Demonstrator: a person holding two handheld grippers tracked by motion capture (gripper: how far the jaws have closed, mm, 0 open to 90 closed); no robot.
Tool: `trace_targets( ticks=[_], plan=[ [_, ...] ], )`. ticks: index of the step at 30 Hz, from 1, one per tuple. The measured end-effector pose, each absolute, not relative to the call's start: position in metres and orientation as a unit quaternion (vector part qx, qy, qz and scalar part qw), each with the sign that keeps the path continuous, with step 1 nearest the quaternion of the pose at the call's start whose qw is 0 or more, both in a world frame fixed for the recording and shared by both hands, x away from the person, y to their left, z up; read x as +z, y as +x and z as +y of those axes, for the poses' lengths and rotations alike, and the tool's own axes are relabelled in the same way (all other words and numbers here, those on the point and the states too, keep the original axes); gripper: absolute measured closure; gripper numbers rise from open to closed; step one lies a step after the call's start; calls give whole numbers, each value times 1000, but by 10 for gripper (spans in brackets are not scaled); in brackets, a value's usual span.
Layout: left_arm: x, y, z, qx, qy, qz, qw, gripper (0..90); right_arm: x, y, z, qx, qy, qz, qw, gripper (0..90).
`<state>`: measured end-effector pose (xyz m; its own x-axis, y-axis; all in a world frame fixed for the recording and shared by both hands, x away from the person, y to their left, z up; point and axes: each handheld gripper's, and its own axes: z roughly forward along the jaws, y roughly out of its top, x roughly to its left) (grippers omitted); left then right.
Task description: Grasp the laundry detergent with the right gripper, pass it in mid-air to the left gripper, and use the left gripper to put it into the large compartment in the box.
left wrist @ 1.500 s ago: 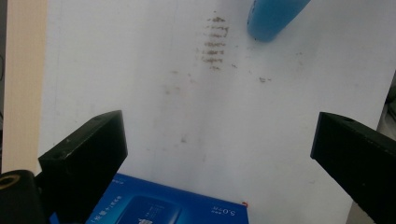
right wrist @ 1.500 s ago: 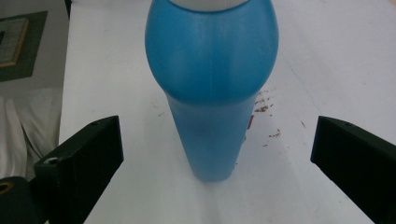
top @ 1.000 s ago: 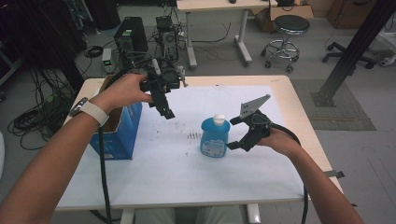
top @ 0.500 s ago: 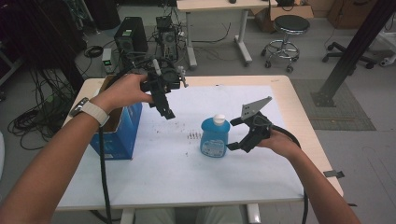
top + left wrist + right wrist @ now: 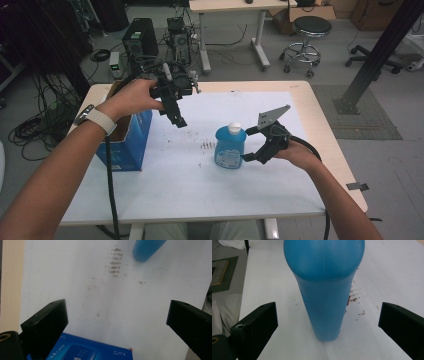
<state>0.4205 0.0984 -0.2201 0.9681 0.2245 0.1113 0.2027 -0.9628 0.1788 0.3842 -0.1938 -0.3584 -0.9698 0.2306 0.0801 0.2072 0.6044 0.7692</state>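
A blue bottle (image 5: 230, 148) with a white cap stands upright in the middle of the white-covered table (image 5: 310, 115). My right gripper (image 5: 250, 145) is open just to its right, one jaw on each side of the bottle's near edge without touching it. In the right gripper view the bottle (image 5: 325, 290) rises between and just ahead of the wide jaws of the right gripper (image 5: 328, 317). My left gripper (image 5: 176, 114) hangs open in the air beside an open blue carton (image 5: 125, 145). The left gripper (image 5: 117, 315) looks down on the sheet, with the carton's edge (image 5: 87, 352) below and the bottle's base (image 5: 147, 248) at the top.
Brown specks (image 5: 206, 145) mark the sheet left of the bottle. Beyond the table's far edge are computer towers (image 5: 140, 45), cables, a desk and a stool (image 5: 302, 30). A black post (image 5: 375, 55) stands to the right. The sheet's near half is bare.
My right gripper has edged left, closer around the bottle. The left gripper has stayed almost still above the carton's side.
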Motion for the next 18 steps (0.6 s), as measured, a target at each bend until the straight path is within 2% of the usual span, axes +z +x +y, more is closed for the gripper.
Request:
trace_targets(
  ticks=[18],
  plan=[
    [-222,421,97,65,989,106,83,42,-372,386,-181,450,122,884,20,31]
  ],
)
